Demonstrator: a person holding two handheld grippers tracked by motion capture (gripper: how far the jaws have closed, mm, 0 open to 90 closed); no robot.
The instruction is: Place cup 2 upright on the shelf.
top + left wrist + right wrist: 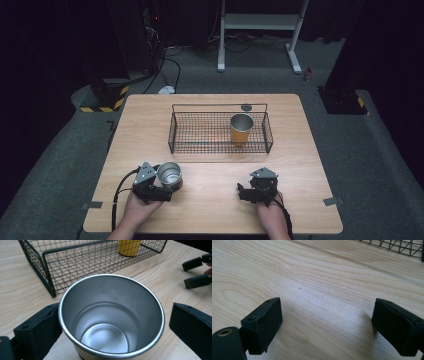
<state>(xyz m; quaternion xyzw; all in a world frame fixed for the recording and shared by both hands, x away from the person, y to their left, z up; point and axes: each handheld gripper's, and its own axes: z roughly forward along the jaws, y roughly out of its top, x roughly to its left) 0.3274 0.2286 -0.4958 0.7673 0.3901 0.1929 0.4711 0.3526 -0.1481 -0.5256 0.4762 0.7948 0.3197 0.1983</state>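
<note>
Jaws of the left gripper (112,325) stand spread on either side of a steel cup (111,315): the left one touches the cup's wall, the right one stands just clear of it. The cup's base is cut off at the bottom of the left gripper view. In the high view this cup (169,175) sits at lower left of the frame, just beside the left gripper (159,186). The right gripper (327,325) is spread wide over bare wood, holding nothing. Beyond, a wire basket (175,131) at the frame's centre holds a yellow cup (241,129), upright. The table (300,165) is pale wood; grey carpet lies around it, and the room's upper corners are too dark to make out.
</note>
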